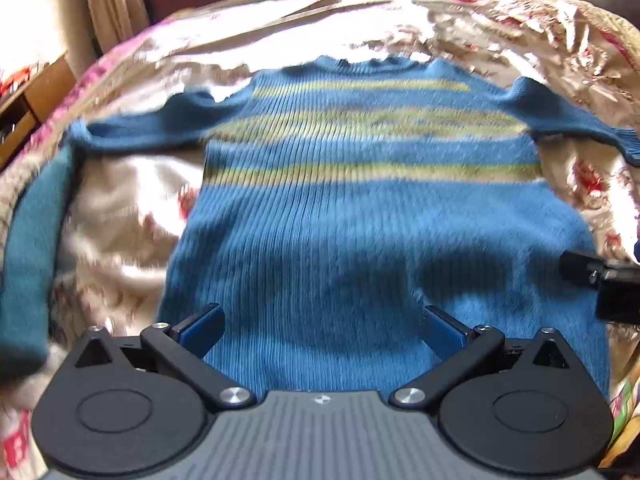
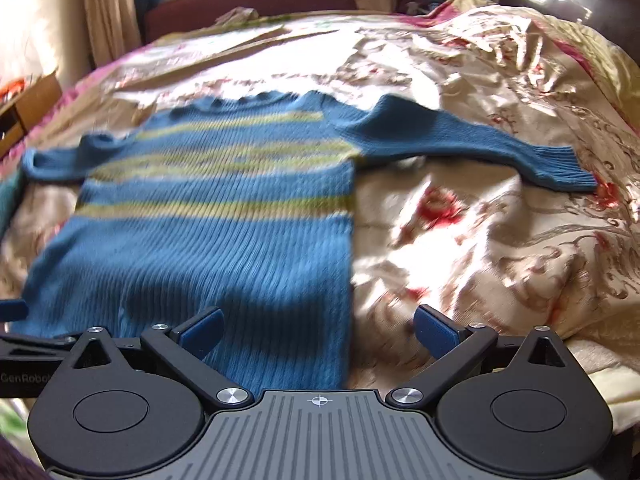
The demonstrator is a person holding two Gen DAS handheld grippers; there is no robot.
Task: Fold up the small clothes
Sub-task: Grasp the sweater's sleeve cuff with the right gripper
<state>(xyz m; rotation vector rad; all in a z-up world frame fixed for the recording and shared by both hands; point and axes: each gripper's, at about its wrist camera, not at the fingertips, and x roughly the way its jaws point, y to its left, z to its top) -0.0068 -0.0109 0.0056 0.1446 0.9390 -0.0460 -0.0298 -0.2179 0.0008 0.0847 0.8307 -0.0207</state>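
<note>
— Two grippers, both gaping wide and holding nothing. See the left gripper [image 1: 322, 330] hanging over the hem of the sweater [image 1: 360, 216]?

— Yes, and the right gripper [image 2: 318, 330] sits at the hem's right corner, half over the bedspread [image 2: 480, 240]. That sweater lies flat, front up, sleeves spread out, neck toward the window.

— What worries you?

— That quilted cover is rumpled and soft. Pinch too deep and I reckon a finger grabs the bedspread along with the knit, dragging everything.

— And the right sleeve [image 2: 480, 148]?

— Stretched far out. Fold the body first and it may trail, leaving a lopsided bundle.
</note>
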